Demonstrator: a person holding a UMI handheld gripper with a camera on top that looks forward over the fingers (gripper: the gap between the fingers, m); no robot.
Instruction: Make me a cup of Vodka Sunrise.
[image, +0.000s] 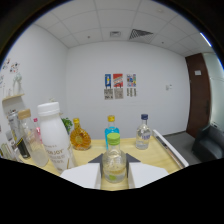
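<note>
- Gripping a green-capped bottle (114, 162), the tool (114, 175) is pressing both fingers against its sides.
- Standing beyond on the surface (160, 150): white bottle (54, 135), amber bottle (79, 136), clear bottle (143, 132).

I see pale wood table (161, 150), white rim along far right edge. Standing on it: white bottle (53, 135) at left, clear bottle (31, 140) just beside it, amber round bottle (79, 136) behind, blue bottle with yellow cap (111, 129) mid-table, clear blue-capped bottle (143, 132) to its right. Green-capped bottle (114, 161) nearest me; cannot tell if it rests on table.
</note>
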